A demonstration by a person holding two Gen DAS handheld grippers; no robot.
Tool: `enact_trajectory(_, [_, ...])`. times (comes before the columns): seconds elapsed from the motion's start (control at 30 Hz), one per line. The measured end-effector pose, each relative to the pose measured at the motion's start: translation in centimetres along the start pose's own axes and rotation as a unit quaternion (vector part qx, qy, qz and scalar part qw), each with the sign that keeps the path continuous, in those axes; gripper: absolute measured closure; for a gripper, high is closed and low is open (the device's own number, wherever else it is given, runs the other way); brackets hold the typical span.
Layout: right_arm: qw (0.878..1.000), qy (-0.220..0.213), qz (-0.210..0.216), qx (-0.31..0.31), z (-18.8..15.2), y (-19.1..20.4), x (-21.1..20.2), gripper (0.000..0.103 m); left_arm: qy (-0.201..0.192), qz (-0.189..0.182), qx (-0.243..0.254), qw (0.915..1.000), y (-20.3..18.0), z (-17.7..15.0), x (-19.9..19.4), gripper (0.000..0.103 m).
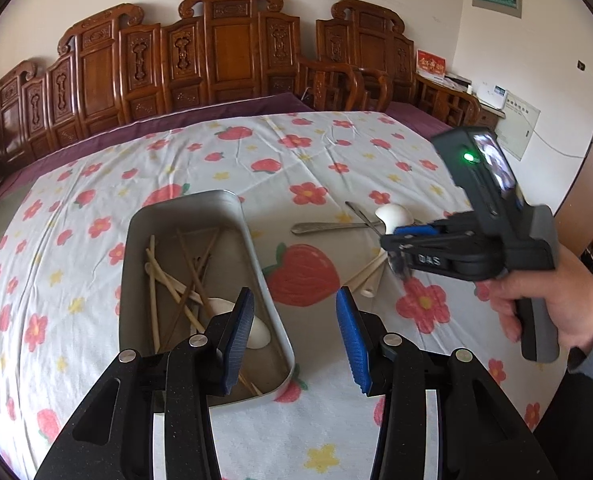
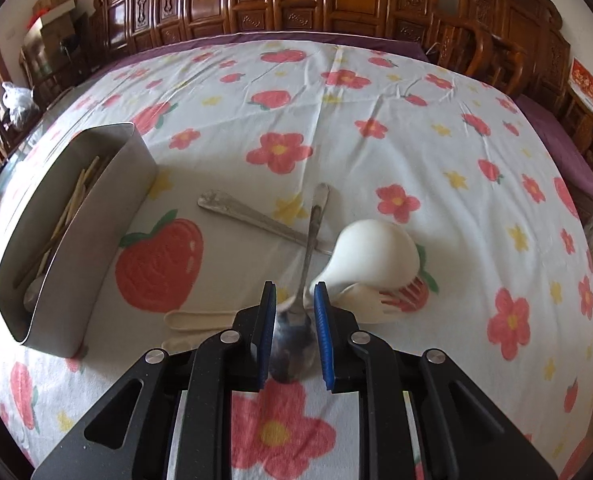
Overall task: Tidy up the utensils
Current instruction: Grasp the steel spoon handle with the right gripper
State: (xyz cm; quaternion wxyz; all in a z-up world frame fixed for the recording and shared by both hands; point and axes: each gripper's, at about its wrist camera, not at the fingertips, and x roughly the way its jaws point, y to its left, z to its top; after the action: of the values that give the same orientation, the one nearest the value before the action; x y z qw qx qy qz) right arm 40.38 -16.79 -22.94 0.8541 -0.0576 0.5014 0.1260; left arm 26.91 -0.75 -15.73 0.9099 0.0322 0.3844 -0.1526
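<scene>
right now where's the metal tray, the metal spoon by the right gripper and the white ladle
metal tray (image 2: pixel 76 248), right wrist view, on its outer side wall
metal spoon (image 2: pixel 292 340), right wrist view, on its bowl between the right gripper's fingers
white ladle (image 2: pixel 376 252), right wrist view, on its upturned bowl

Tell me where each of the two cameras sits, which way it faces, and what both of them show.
Left wrist: sits on the left gripper, above the near end of the metal tray, facing across the table to the wooden chairs; its own open fingers, the right gripper and the right hand show.
Right wrist: sits on the right gripper, low over the loose utensils, facing the same chairs; its fingers close around a metal spoon.
Shared: the tray, floral tablecloth, white spoon, crossed metal handles.
</scene>
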Motion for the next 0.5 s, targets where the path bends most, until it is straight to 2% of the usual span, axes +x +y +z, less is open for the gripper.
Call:
enact_trajectory(0.2, [0.998,0.037,-0.036,-0.024,1.4,1.4,0.9,0.082,-0.003,0.001,0.0,1.0,0.0,0.1,-0.2,0.062])
enact_trajectory(0.37, [0.997,0.073,-0.025,-0.026,1.0,1.8,1.2,0.082,-0.004,0.001,-0.004,1.0,0.3,0.2,-0.3,0.062])
enact_trajectory(0.5, [0.997,0.07,-0.026,-0.016,1.1,1.7,1.4,0.082,-0.006,-0.001,-0.006,1.0,0.5,0.3,-0.4,0.062])
